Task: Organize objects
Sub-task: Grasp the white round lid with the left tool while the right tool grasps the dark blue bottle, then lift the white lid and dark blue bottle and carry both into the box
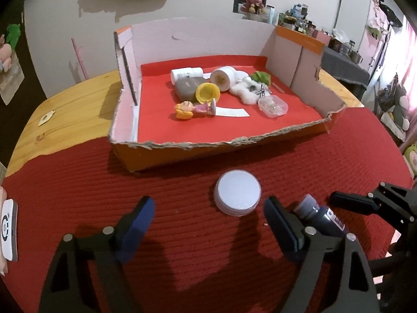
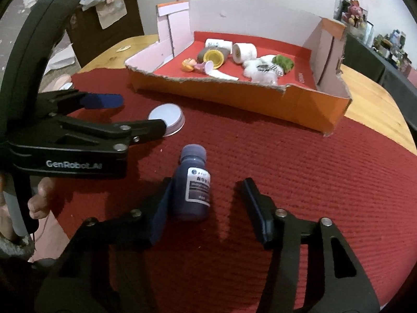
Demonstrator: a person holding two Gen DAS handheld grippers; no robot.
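Observation:
A round white lidded jar (image 1: 237, 195) (image 2: 166, 116) sits on the red mat just ahead of my left gripper (image 1: 208, 214) (image 2: 143, 114), which is open, its blue pads either side of the jar and apart from it. A dark purple bottle (image 2: 194, 190) (image 1: 319, 215) with a white label lies on the mat between the fingers of my right gripper (image 2: 208, 190). The bottle rests against the left pad, and a clear gap separates it from the right pad. In the left wrist view, one of the right gripper's fingers (image 1: 349, 200) shows beyond the bottle.
A torn cardboard box (image 1: 208, 148) (image 2: 260, 96) with a red liner stands behind, holding a doll (image 1: 192, 108), a yellow cup (image 1: 207, 92), white rolls, a grey case, a fluffy white toy and a clear case. The red mat lies on a wooden table (image 1: 73, 104). A hand (image 2: 39, 200) holds the left gripper.

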